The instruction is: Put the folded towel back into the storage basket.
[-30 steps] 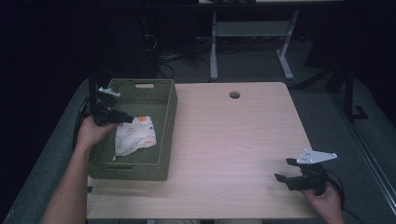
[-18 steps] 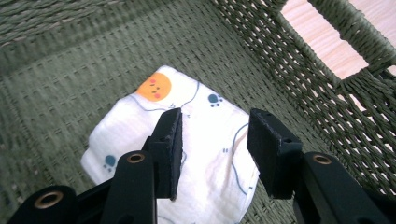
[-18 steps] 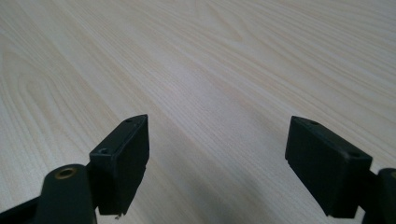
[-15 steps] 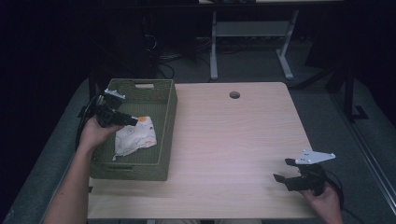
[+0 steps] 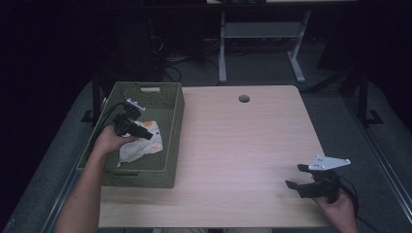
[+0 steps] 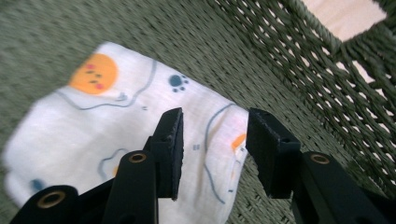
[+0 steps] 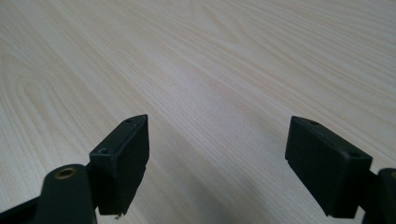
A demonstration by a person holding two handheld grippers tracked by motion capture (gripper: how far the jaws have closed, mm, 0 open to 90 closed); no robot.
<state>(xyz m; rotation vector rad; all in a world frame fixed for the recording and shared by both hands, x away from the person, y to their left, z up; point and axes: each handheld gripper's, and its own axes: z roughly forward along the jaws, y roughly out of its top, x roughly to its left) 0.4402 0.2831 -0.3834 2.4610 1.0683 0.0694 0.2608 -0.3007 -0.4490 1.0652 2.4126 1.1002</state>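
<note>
While the woven walls hem it in:
Cloth [image 6: 116,121]: lies on the green basket [image 5: 172,145] floor, near its right wall.
Left gripper [image 6: 212,140]: jaws parted above the cloth, grasping nothing.
Right gripper [image 5: 296,177]: released, over bare tabletop [image 5: 233,145].

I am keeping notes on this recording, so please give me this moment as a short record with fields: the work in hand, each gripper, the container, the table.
work: reaching for the cloth in the basket
left gripper: inside the basket, jaws apart just above the cloth, no grip seen
right gripper: jaws open, nothing between them, low over the table
cloth: white, orange and blue prints, crumpled
basket: green, woven, at the table's left edge
</note>
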